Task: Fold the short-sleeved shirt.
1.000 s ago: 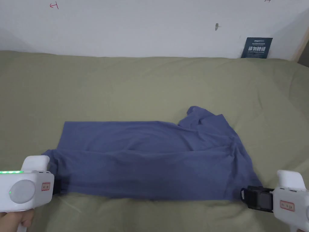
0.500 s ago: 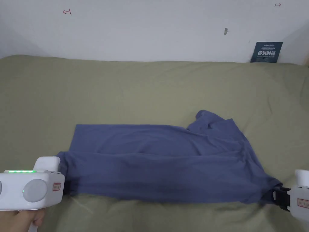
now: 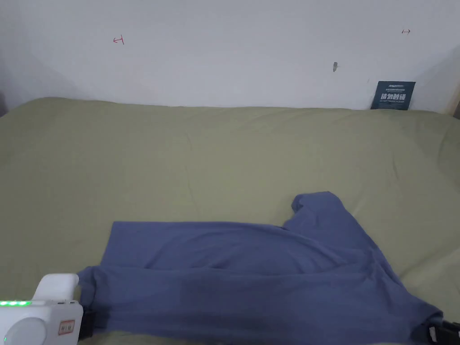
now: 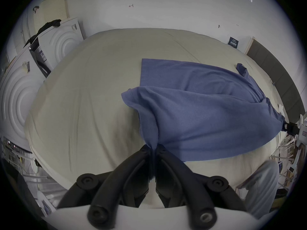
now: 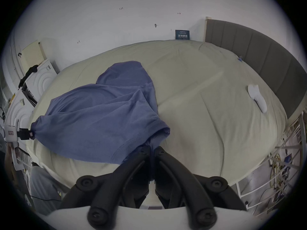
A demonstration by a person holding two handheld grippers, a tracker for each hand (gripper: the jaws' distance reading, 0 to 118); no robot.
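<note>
A blue short-sleeved shirt (image 3: 251,274) lies sideways on the olive bed (image 3: 202,157), its near long edge lifted and stretched between my two grippers. My left gripper (image 4: 153,148) is shut on the shirt's (image 4: 199,117) near left corner; its white body (image 3: 40,316) sits at the bottom left of the head view. My right gripper (image 5: 152,148) is shut on the shirt's (image 5: 99,114) near right end by a sleeve hem, and its black tip (image 3: 442,333) peeks in at the lower right corner. One sleeve (image 3: 316,206) lies flat on the far right side.
A white sock (image 5: 256,96) lies on the bed near the grey headboard (image 5: 259,51). A dark card (image 3: 392,95) leans on the wall behind the bed. White appliances (image 4: 25,77) stand past the left end. A person's grey trouser leg (image 4: 259,188) is at the near edge.
The head camera tilted up, so the shirt and grippers sit lower in view. The right gripper has moved farther right, drawing the shirt's near edge tighter.
</note>
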